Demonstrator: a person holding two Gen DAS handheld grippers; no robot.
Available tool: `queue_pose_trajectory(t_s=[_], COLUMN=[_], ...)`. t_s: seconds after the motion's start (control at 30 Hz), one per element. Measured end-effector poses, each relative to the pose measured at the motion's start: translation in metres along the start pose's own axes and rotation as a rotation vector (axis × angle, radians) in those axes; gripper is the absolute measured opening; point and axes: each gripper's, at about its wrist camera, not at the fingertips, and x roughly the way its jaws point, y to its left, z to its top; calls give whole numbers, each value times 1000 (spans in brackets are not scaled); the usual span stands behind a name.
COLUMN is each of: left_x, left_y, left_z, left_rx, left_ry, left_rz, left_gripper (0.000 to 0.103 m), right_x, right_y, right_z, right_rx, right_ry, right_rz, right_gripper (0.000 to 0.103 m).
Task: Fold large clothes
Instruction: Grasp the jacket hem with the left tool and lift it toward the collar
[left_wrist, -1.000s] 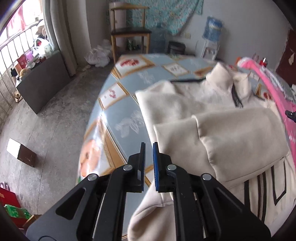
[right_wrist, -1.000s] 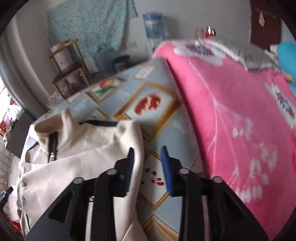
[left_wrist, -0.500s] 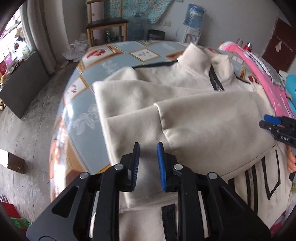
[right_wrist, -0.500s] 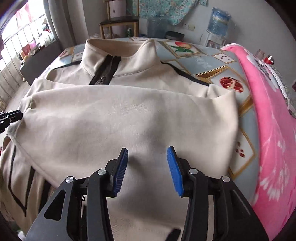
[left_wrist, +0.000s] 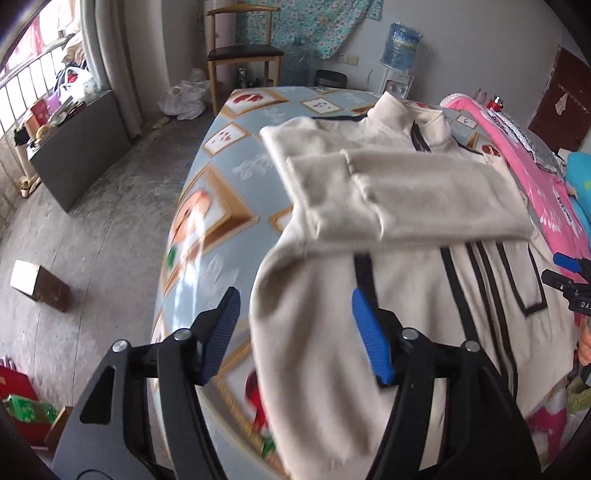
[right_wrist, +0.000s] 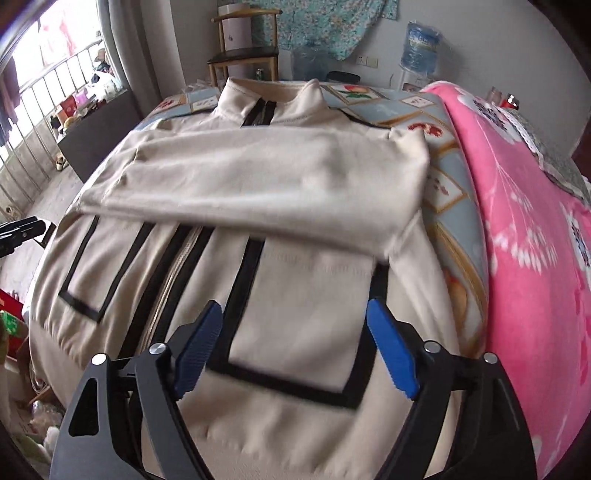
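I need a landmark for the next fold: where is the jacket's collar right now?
The collar is at the jacket's far end, top centre in the right wrist view, just beyond the folded sleeves.

1. Daylight enters through the barred window (left_wrist: 33, 92) at the upper left of both views; it is blown out to near white, with a pinkish tint.
2. The room is evenly bright; the grey concrete floor (left_wrist: 92, 229) shows only soft shading, no hard shadows.
3. A streak of glare runs down the glossy blue patterned cloth on the bench (left_wrist: 192, 236) in the left wrist view.
4. Motion blur smears the near hem of the cream zip-up jacket with black stripes (right_wrist: 303, 266) and the folded sleeve edges in both views; far objects are sharper.
5. Fisheye distortion bends the bench edge and walls; dark vignetting rings every corner.
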Motion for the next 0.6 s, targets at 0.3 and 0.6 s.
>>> queue_pose_trajectory(t_s=[0.3, 0.6], left_x=[-33, -38], left_y=[14, 17], left_z=[-104, -161], left_rx=[-79, -165], left_ry=[22, 36], left_rz=[-33, -193], left_gripper=[64, 44], right_x=[1, 4], right_y=[17, -2], right_z=[-73, -91], right_rx=[27, 140], right_ry=[70, 35], right_rz=[-64, -4], right_gripper=[90, 97])
